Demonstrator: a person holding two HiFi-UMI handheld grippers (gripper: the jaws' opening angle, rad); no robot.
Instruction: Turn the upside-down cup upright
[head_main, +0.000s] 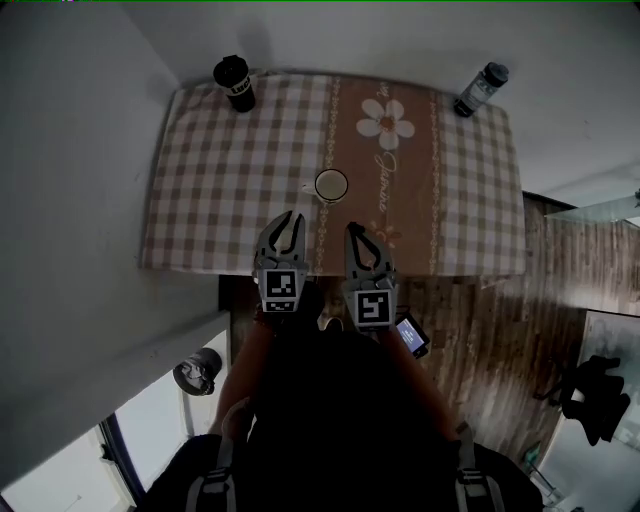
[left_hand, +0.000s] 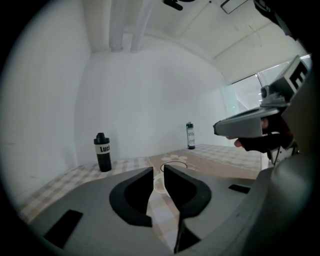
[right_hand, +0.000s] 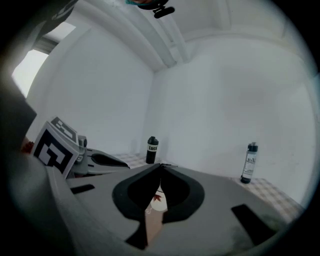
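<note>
Table (head_main: 220, 200) under a checked cloth with a brown flowered strip down the middle; the person stands at its near edge.

Left gripper (head_main: 289, 218) and right gripper (head_main: 353, 230) reach side by side over the near edge, both aimed at the middle. Left jaws stand a little apart with nothing between them; the cup shows beyond the gap. Right jaws are pressed together at the tips and empty.

Black bottle (head_main: 236, 84) upright at the far left corner. Clear bottle (head_main: 480, 90) upright at the far right corner. Both are well apart from the grippers.

Cup (head_main: 331, 185) sits on the brown strip, about mid-table and nearer the near edge, just ahead of both grippers, touched by neither. It is pale, with a small handle toward the left edge. From above it reads as a dark ring round a pale disc; I cannot tell whether that is mouth or base.

Risks, as judged:
- The left gap looks narrow against the cup, so the tips may shove it instead of straddling the wall.
- A shoved cup could slide or ruck the cloth.
- A pinch on the rim alone may slip mid-turn, letting the cup roll toward the near edge.
- The closed right jaws can only nudge, not steady.
</note>
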